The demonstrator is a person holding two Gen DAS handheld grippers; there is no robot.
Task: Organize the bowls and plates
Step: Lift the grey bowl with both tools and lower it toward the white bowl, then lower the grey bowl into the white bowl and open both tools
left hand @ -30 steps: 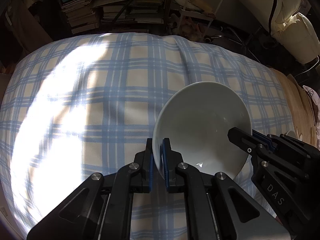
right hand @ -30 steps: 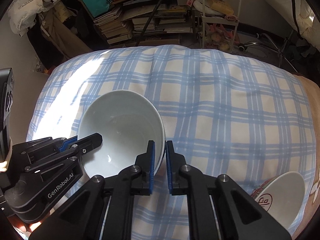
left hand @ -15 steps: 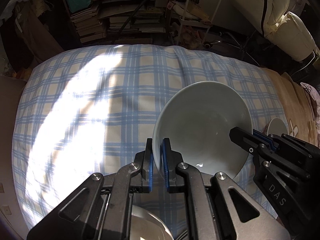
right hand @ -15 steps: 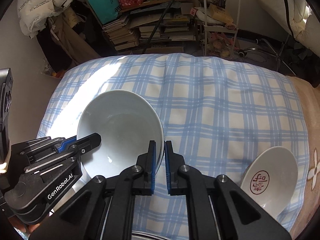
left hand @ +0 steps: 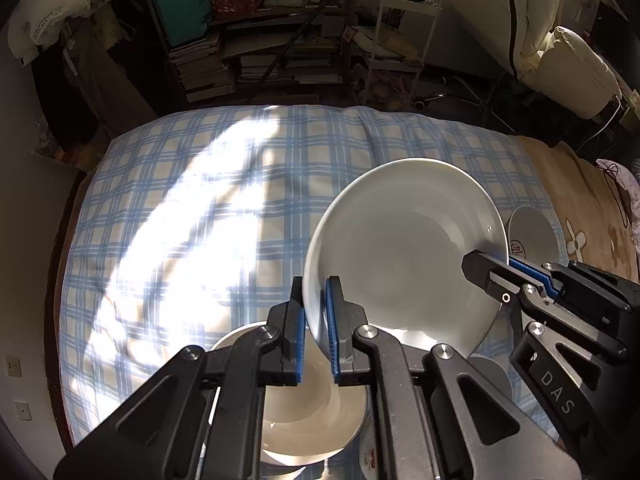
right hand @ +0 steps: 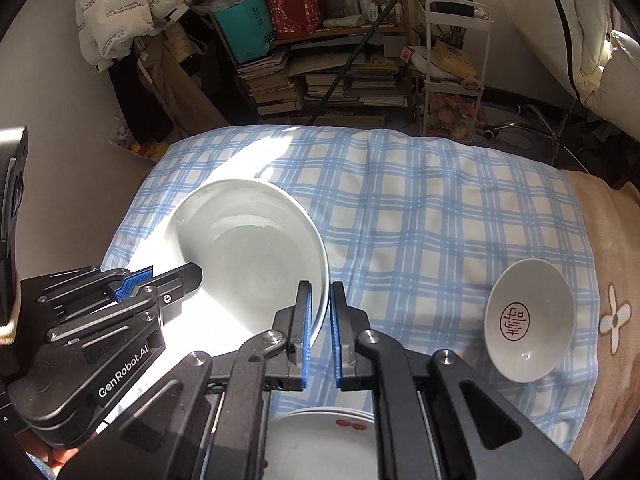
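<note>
A large white bowl [left hand: 400, 256] hangs tilted above the blue checked bedcover [left hand: 240, 184], held by opposite sides of its rim. My left gripper [left hand: 314, 292] is shut on its left rim. In the right wrist view the same bowl [right hand: 248, 248] has my right gripper [right hand: 320, 292] shut on its right rim. A cream bowl [left hand: 312, 420] sits on the cover below the left gripper. A small white bowl with a red stamp [right hand: 528, 320] lies tilted at the right. A white plate with red cherries [right hand: 320, 440] lies under the right gripper.
A brown blanket with flowers [right hand: 612, 320] borders the checked cover on the right. Behind the bed stand stacked books [right hand: 340, 80], a white wire cart [right hand: 456, 68] and bags. A wall runs along the left edge of the bed [left hand: 24, 280]. Bright sunlight washes the cover's left half.
Both grippers have risen and drawn back with the large bowl between them. The cream bowl, the cherry plate and more of the stamped bowl have come into view.
</note>
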